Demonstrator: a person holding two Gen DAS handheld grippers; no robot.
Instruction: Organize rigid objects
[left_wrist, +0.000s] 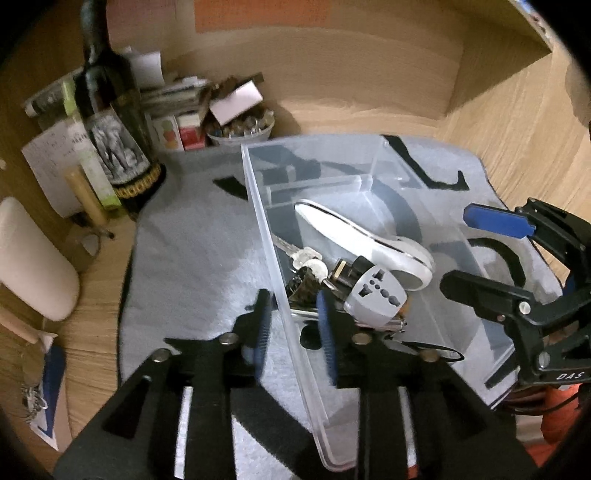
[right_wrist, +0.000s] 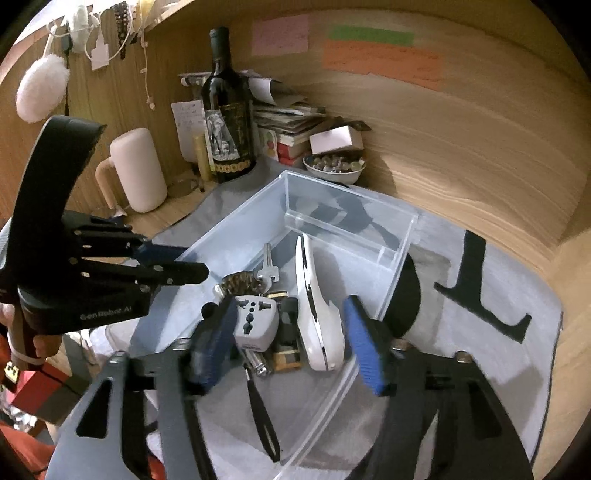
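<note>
A clear plastic bin (left_wrist: 258, 206) (right_wrist: 243, 225) stands on a grey mat. Inside lie a white shoehorn-like piece (left_wrist: 354, 236) (right_wrist: 317, 317), a grey travel adapter (left_wrist: 376, 295) (right_wrist: 256, 321), keys (left_wrist: 306, 258) (right_wrist: 267, 267) and a small flashlight with a black strap (right_wrist: 258, 398). My left gripper (left_wrist: 293, 325) straddles the bin's near wall, jaws partly open, one finger inside and one outside, not pressing the wall. My right gripper (right_wrist: 291, 343) is open above the bin's contents, empty. It also shows in the left wrist view (left_wrist: 480, 254).
A dark wine bottle (left_wrist: 110, 122) (right_wrist: 229, 122), a bowl of small items (left_wrist: 240, 129) (right_wrist: 334, 166), stacked papers and boxes (right_wrist: 288, 118) and a white cylinder (right_wrist: 138, 170) stand at the back left. Wooden walls enclose the desk.
</note>
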